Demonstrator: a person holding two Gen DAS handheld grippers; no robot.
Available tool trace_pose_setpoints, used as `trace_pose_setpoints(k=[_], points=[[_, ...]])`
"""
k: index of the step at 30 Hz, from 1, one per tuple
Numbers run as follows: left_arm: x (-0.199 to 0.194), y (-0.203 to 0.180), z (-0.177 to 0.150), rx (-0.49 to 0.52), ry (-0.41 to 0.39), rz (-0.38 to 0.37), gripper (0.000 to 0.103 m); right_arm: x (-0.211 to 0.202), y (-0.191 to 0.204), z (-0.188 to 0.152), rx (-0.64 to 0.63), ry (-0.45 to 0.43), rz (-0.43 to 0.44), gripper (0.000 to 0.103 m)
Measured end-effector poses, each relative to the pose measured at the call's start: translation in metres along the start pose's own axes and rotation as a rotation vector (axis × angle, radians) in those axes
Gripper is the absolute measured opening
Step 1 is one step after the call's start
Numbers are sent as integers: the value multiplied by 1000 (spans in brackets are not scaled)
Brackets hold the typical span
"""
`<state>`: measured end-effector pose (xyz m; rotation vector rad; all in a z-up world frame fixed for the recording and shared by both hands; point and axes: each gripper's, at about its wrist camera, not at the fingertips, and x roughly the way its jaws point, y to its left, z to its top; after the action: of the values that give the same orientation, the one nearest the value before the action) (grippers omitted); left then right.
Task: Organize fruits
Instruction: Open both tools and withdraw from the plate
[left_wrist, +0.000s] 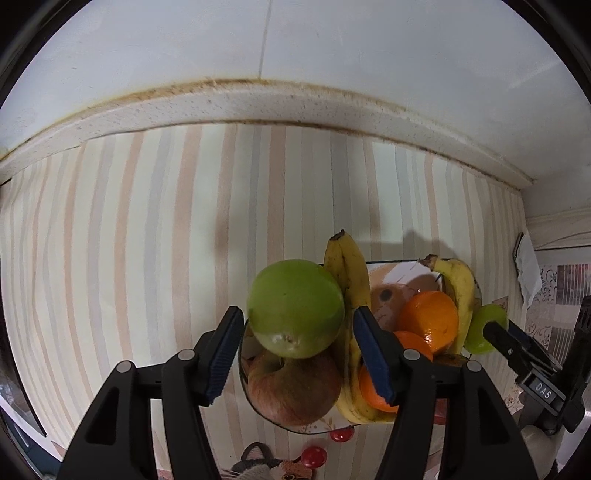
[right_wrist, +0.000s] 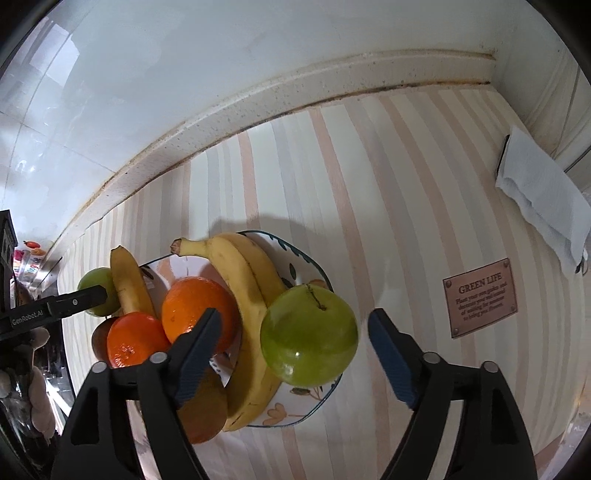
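Note:
A patterned plate on the striped counter holds bananas, oranges, a red apple and two green apples. In the left wrist view my left gripper is open, its fingers on either side of a green apple that rests on the red apple. In the right wrist view my right gripper is open, with the other green apple between its fingers at the plate's right rim. Neither pair of pads touches the fruit. The right gripper's finger shows by that apple.
The counter's raised back edge runs below a white tiled wall. A folded white cloth lies at the far right. A copper "GREEN LIFE" sign is printed right of the plate. Red dots and a cat picture sit near the front.

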<state>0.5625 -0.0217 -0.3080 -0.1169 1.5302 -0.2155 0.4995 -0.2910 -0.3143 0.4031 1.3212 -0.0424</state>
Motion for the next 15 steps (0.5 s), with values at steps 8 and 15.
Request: trace_pose_setpoints(k=[8,15], points=[[-45,-16,-32,25,-113,20,73,-34,27,-21,-128,-35,-62,98],[-52,-33,-93,90,-140,116,94,-61,41,-59,-189,-63,-91,98]])
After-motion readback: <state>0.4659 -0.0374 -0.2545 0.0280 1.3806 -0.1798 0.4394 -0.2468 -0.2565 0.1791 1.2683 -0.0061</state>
